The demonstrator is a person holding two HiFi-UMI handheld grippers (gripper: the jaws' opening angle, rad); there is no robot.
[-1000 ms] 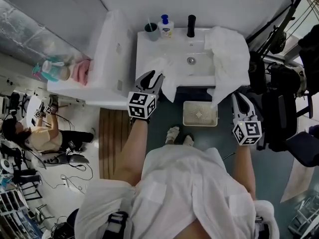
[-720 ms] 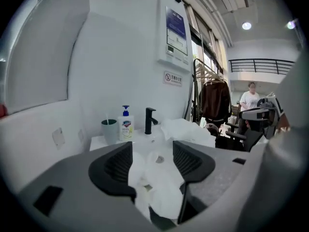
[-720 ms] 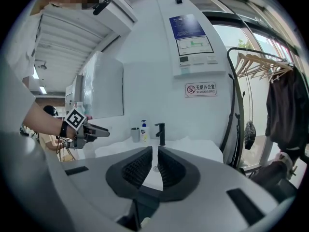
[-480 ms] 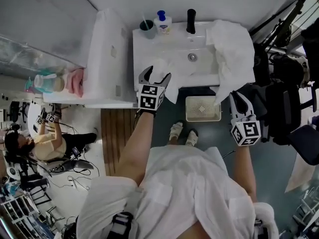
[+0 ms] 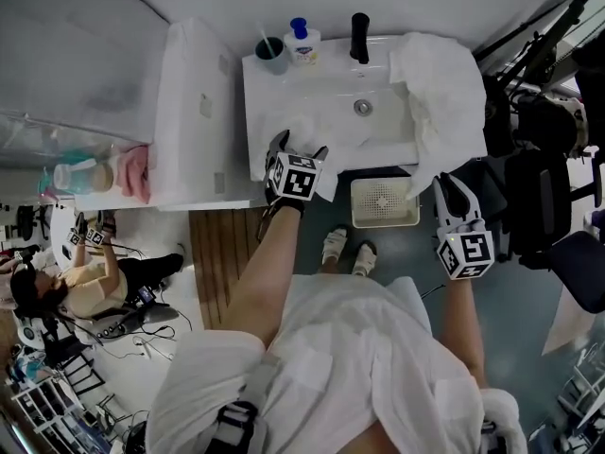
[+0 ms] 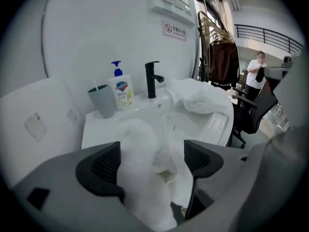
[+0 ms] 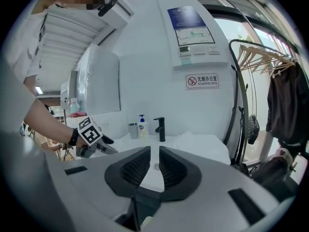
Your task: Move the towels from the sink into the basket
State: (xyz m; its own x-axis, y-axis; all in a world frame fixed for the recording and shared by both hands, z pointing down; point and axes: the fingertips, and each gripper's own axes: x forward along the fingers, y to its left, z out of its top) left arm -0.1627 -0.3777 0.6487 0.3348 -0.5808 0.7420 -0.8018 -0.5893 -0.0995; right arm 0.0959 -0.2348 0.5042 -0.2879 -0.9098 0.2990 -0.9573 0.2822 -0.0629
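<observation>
A small white towel (image 5: pixel 317 126) lies bunched on the front left rim of the white sink (image 5: pixel 284 88) and hangs over its edge. My left gripper (image 5: pixel 300 145) reaches onto it, its jaws opening wide. In the left gripper view the towel (image 6: pixel 145 178) fills the gap of my left gripper (image 6: pixel 153 163), and the right pad stands clear of it. A big white towel (image 5: pixel 440 93) drapes over the sink's right side. The cream basket (image 5: pixel 383 201) sits on the floor below. My right gripper (image 5: pixel 451 185) hovers right of the basket, jaws (image 7: pixel 154 153) opening by a slit with nothing between them.
A grey cup (image 5: pixel 271 53), a soap bottle (image 5: pixel 301 41) and a black tap (image 5: pixel 359 36) stand at the sink's back. A white cabinet (image 5: pixel 194 112) adjoins on the left, with a wooden mat (image 5: pixel 222 253) below. Dark racks and bags (image 5: pixel 539 140) crowd the right. A person (image 5: pixel 66 282) sits far left.
My left gripper has moved forward over the sink's front rim and its jaws have spread apart around the small towel. The right gripper has hardly moved.
</observation>
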